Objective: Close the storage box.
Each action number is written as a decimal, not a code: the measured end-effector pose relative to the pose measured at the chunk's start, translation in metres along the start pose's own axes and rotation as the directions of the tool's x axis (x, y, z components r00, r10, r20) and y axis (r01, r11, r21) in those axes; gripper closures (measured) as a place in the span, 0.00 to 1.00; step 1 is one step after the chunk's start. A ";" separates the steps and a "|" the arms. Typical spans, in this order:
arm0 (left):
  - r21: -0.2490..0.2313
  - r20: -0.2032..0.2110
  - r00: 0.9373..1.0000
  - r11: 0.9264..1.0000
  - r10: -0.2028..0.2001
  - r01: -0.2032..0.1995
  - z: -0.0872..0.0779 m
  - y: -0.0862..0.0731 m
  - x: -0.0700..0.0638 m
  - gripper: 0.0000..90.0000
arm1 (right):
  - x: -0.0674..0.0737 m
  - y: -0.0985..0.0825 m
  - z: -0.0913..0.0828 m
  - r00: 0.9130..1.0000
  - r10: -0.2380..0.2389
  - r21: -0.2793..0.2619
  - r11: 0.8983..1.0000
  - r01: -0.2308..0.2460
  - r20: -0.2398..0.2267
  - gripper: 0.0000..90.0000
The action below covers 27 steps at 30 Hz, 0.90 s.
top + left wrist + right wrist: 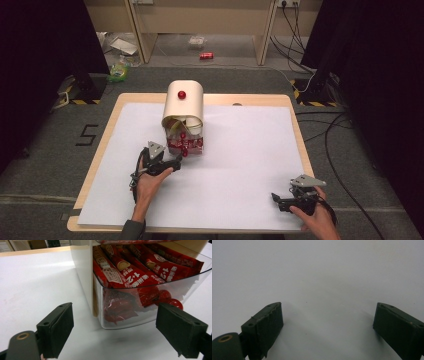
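Both grippers are gaping empty, the left gripper [113, 327] nearing a clear bin [150, 297] of red snack packets [130, 275], risking shoving it; the right gripper [327, 327] is hovering over the white table [317, 270].

Packets [140, 272] in bin [120, 320] on table [240, 165], seemingly under a cover [184, 102]

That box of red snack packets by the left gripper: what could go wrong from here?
The left gripper is open right at the clear drawer, near its small red knob. If it closes off-centre, it may slip off the knob or nudge the light box across the smooth white sheet. A hard pull could spill the packed red packets.
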<state>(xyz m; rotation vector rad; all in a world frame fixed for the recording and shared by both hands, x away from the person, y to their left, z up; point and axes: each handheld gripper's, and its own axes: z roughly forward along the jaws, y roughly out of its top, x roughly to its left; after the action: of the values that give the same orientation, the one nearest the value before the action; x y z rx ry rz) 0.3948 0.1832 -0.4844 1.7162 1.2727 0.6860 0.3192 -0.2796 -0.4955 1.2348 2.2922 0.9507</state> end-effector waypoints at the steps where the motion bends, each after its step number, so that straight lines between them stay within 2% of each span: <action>1: -0.002 0.000 1.000 1.000 -0.003 0.003 0.001 0.000 0.000 0.16 | 0.000 0.000 0.000 1.000 0.000 0.000 1.000 0.000 0.000 0.11; 20: -0.010 -0.012 0.998 0.998 -0.055 0.055 0.014 0.005 0.004 0.16 | 0.000 0.000 0.000 1.000 0.002 0.001 1.000 -0.002 0.000 0.11; 27: -0.006 -0.021 0.998 0.998 -0.066 0.066 0.015 0.005 0.005 0.13 | 0.000 0.000 0.000 1.000 0.000 0.000 1.000 0.000 0.001 0.11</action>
<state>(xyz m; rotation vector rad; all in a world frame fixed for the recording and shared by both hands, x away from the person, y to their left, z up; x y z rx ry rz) 0.4109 0.1829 -0.4874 1.6587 1.3353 0.6696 0.3192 -0.2796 -0.4954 1.2352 2.2919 0.9498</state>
